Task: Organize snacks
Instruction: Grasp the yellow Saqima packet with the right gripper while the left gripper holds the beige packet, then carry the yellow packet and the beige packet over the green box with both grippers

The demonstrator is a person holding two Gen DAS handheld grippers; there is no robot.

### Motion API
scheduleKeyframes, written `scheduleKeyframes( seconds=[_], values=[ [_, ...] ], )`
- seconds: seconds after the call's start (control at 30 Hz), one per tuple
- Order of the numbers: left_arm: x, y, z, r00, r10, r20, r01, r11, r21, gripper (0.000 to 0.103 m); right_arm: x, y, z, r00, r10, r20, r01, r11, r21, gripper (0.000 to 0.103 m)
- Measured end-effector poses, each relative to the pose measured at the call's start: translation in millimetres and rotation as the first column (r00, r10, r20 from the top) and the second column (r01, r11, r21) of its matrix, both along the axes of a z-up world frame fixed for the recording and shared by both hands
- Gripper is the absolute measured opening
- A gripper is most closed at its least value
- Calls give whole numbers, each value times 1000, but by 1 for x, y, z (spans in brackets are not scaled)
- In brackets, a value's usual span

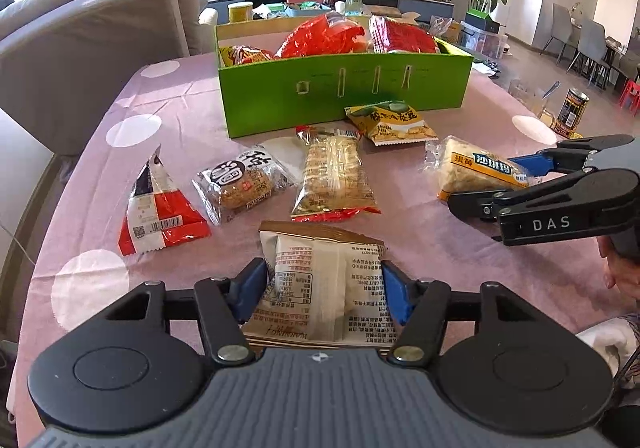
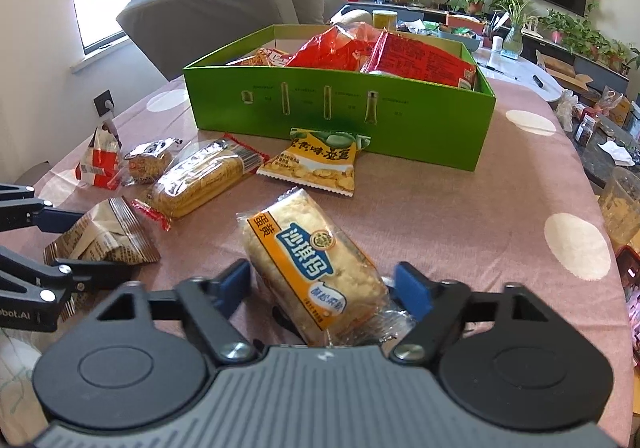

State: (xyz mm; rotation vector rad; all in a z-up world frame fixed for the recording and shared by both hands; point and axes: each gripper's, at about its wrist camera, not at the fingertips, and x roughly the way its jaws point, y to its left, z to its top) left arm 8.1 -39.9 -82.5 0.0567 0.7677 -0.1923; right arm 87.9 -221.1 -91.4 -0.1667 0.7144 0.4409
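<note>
A beige and brown snack packet lies on the pink cloth between the blue pads of my left gripper, which press on its two sides. A yellow egg-cake packet lies at a slant in my right gripper, and that gripper's pads are closed against it. From the left wrist view the right gripper clamps the same packet. From the right wrist view the left gripper grips the brown packet. Behind stands the green box, which holds red snack bags.
Loose on the dotted tablecloth lie a red-white triangular packet, a round cake packet, a long biscuit packet and a yellow bean packet. A can stands at the right edge. A hand holds the right gripper.
</note>
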Motion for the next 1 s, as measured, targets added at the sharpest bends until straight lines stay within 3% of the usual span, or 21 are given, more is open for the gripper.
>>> scheduleKeyframes(
  seconds=[0.2,1.0],
  values=[
    [-4,-1,4,1000,-8,20,8,1000,5,58,-4,4,3,1000,16,7,-15,1000,-16,64],
    [-10,2,19,995,-7,98,5,1000,20,58,-14,2,32,999,2,48,-8,993,114,64]
  ],
)
